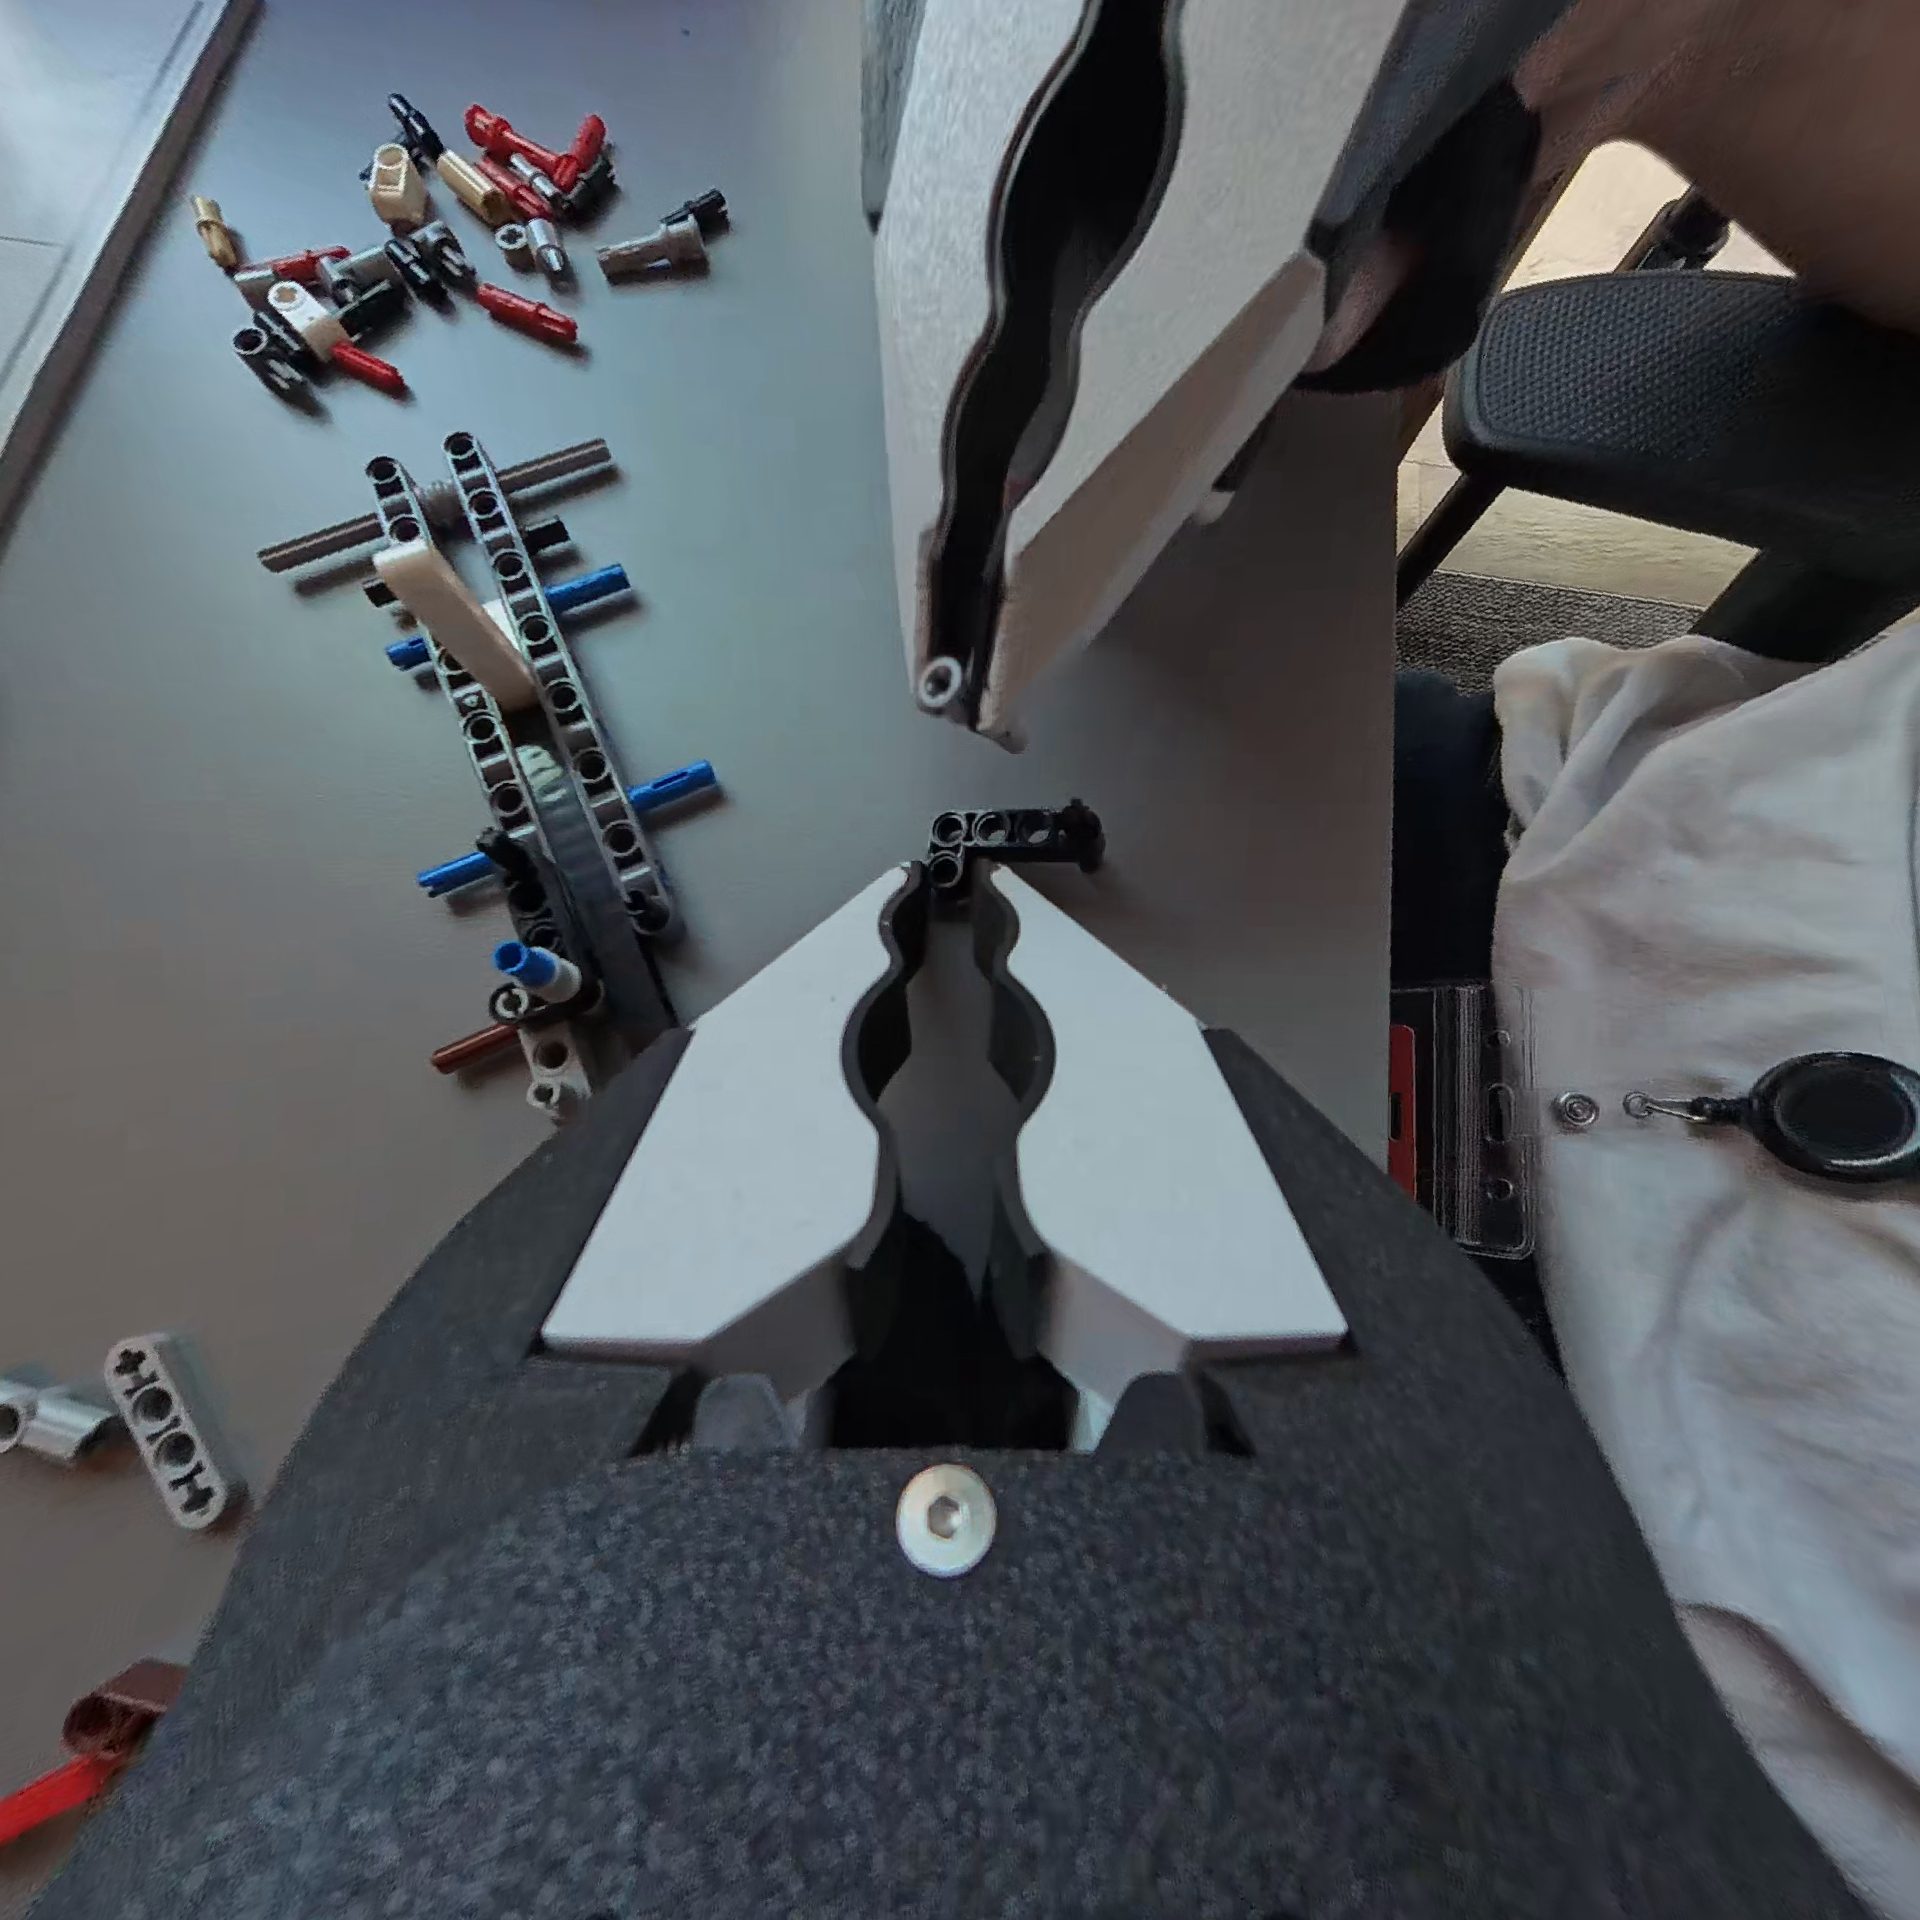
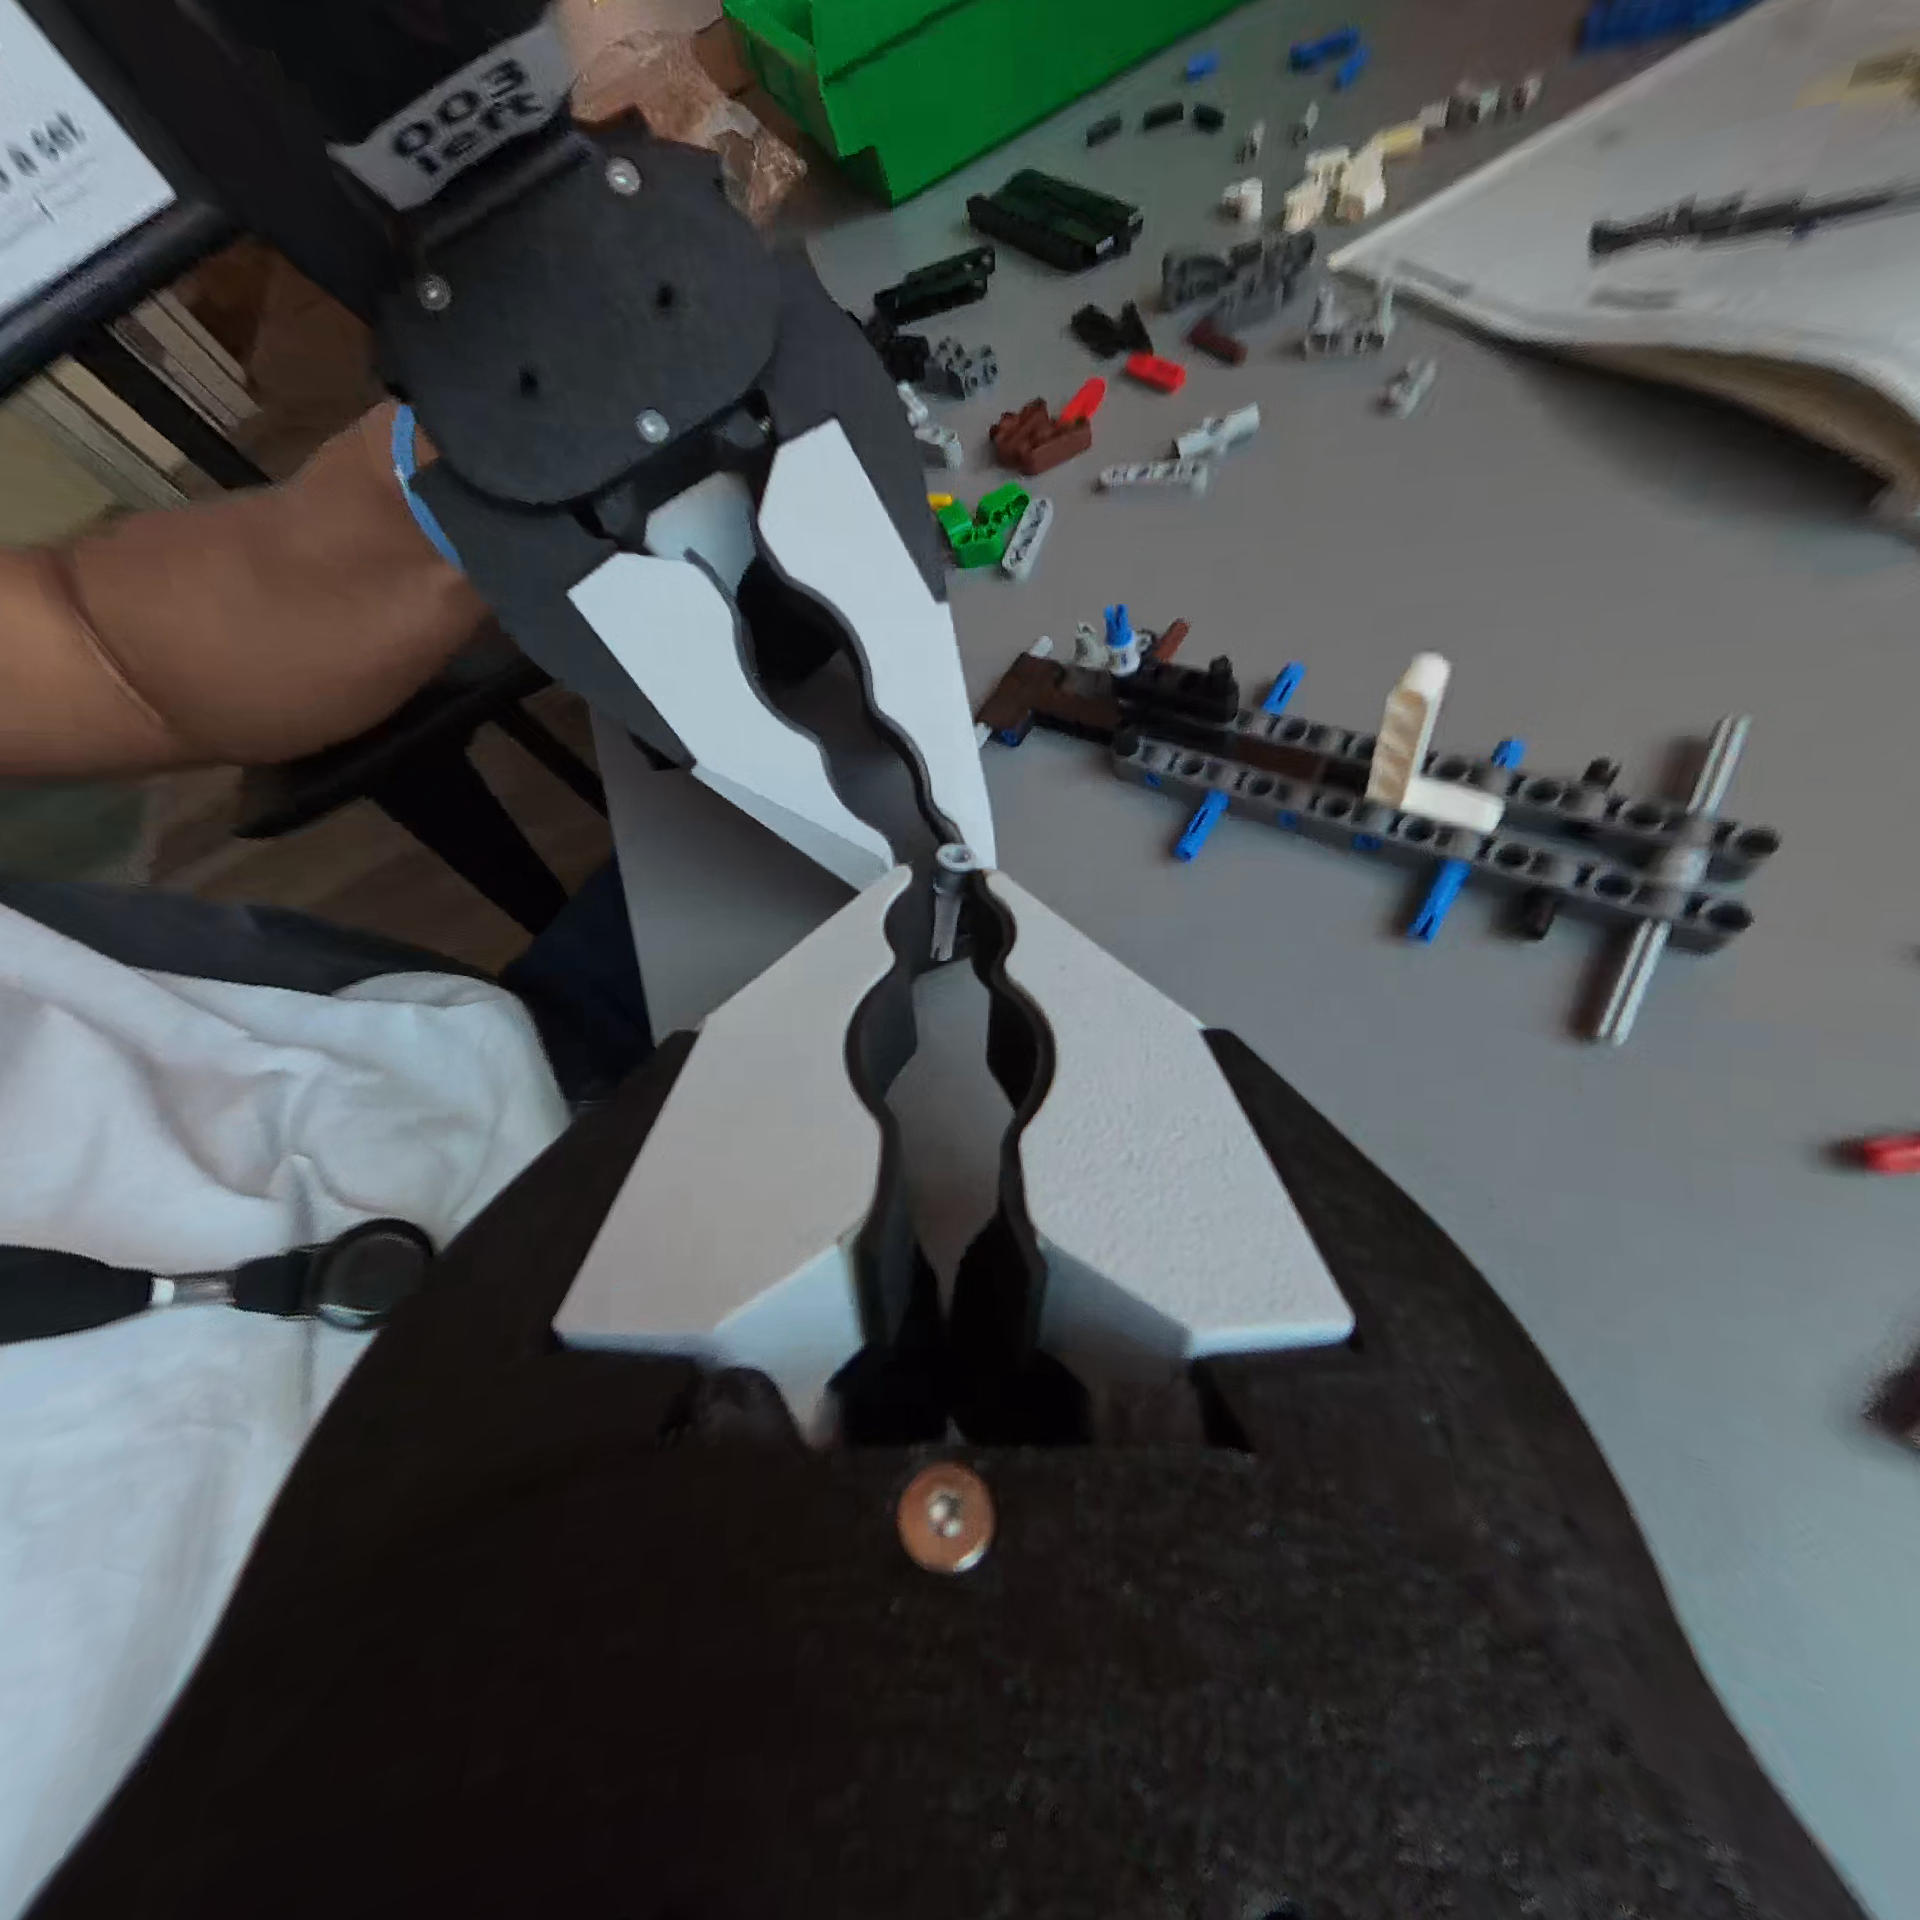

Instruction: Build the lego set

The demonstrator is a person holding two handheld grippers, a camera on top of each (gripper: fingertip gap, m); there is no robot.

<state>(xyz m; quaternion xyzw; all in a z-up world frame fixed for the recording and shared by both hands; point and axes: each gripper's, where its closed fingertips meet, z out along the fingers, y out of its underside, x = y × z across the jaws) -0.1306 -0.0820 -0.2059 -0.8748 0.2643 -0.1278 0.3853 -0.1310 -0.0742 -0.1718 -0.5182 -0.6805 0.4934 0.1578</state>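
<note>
Looks like pin-into-beam time: left gripper [image 1: 951,883] has its jaws pinching a black L-beam [image 1: 1003,836] in the air at the table edge, right gripper [image 2: 951,894] pinching a grey pin [image 2: 948,894]. Next move needs pin lined up with a hole. The chassis [image 2: 1455,800] sits on the table; the green bin [image 2: 966,73] hides its contents.

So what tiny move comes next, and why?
Probably ease the right gripper forward so its grey pin slides into a hole of the black beam in the left gripper. Both are shut on their parts, tips nearly meeting, not yet joined.
</note>
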